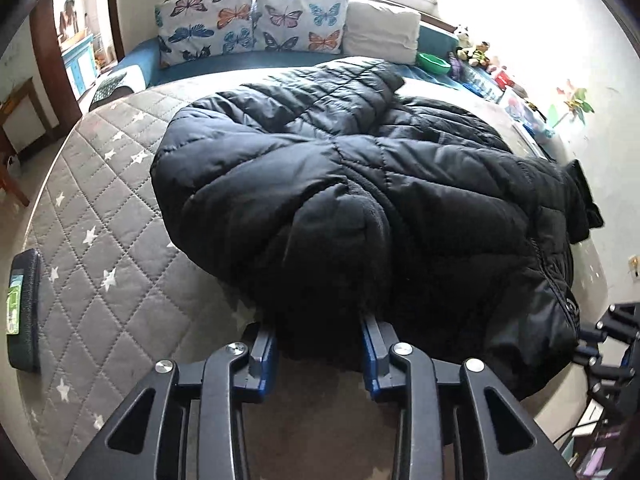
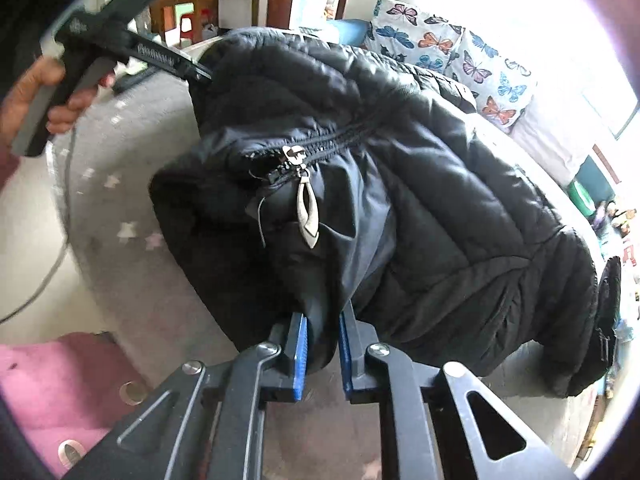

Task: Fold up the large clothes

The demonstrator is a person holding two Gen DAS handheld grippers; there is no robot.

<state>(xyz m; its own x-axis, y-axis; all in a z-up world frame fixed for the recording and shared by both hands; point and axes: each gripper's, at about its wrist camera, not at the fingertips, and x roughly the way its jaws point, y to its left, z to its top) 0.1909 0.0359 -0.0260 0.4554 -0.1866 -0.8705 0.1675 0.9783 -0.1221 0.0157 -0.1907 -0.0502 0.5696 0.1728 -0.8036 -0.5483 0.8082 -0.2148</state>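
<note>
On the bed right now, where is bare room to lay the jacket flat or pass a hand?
Bare quilted mattress lies open between the black puffer jacket and the bed's near edge, up toward the butterfly pillows. The far wall side is crowded: a green bowl and toys line it.

A bed with a grey quilted mattress (image 1: 104, 216) dotted with white stars. A large black puffer jacket (image 1: 340, 184) lies spread across its middle. At the head, two butterfly-print pillows (image 1: 248, 20) and a plain white pillow (image 1: 380, 30) lean side by side on a blue sheet (image 1: 256, 60).
</note>
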